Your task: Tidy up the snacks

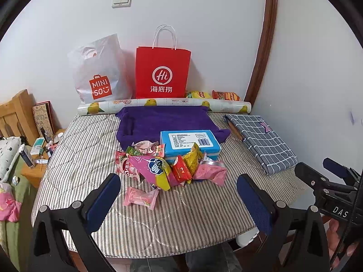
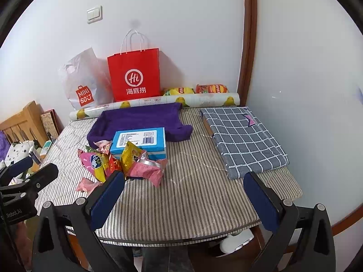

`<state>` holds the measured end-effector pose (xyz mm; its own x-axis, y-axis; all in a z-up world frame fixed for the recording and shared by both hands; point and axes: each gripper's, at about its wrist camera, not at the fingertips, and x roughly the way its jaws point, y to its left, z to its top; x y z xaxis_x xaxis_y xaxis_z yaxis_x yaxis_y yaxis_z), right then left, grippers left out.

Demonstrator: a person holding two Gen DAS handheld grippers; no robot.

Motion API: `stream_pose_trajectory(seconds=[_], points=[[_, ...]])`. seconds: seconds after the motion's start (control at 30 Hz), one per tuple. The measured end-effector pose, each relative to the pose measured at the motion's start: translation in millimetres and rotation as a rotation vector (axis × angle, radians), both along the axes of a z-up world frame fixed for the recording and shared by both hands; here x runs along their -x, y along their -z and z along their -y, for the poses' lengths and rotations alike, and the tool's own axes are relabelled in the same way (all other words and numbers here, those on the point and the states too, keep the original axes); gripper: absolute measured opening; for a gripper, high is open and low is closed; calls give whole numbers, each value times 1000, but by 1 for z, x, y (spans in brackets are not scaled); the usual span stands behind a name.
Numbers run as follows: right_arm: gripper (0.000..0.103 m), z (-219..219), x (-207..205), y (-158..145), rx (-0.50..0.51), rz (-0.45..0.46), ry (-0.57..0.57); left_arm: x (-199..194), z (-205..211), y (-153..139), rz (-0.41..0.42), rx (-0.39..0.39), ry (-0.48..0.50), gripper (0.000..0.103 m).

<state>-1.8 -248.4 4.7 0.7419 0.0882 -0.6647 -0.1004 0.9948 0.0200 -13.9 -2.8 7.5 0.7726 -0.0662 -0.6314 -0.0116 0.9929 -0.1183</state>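
Note:
A heap of snack packets [image 1: 168,167] [image 2: 118,162] in pink, yellow, red and green lies mid-table on the striped cloth. One pink packet [image 1: 140,197] lies apart in front of it. Behind the heap stands a blue box [image 1: 189,144] [image 2: 139,142], leaning on the front wall of a purple fabric bin [image 1: 163,122] [image 2: 138,119]. My left gripper [image 1: 179,185] is open, hovering just short of the heap with nothing between its fingers. My right gripper [image 2: 183,183] is open over bare cloth to the right of the heap, its left finger [image 2: 109,195] near the pink packet.
A red paper bag [image 1: 162,72] and a white plastic bag [image 1: 99,72] stand against the wall behind a paper roll [image 1: 163,105]. Two chip packets [image 1: 213,95] lie there too. A folded checked cloth [image 2: 245,136] fills the table's right side. A cluttered bedside stand [image 1: 36,158] sits left.

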Motion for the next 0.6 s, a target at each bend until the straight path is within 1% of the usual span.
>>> stream_pose_trajectory(seconds=[0.6], points=[[103,-3,1,0,-4,4,-8,2,5,2,5,-6,2,103]])
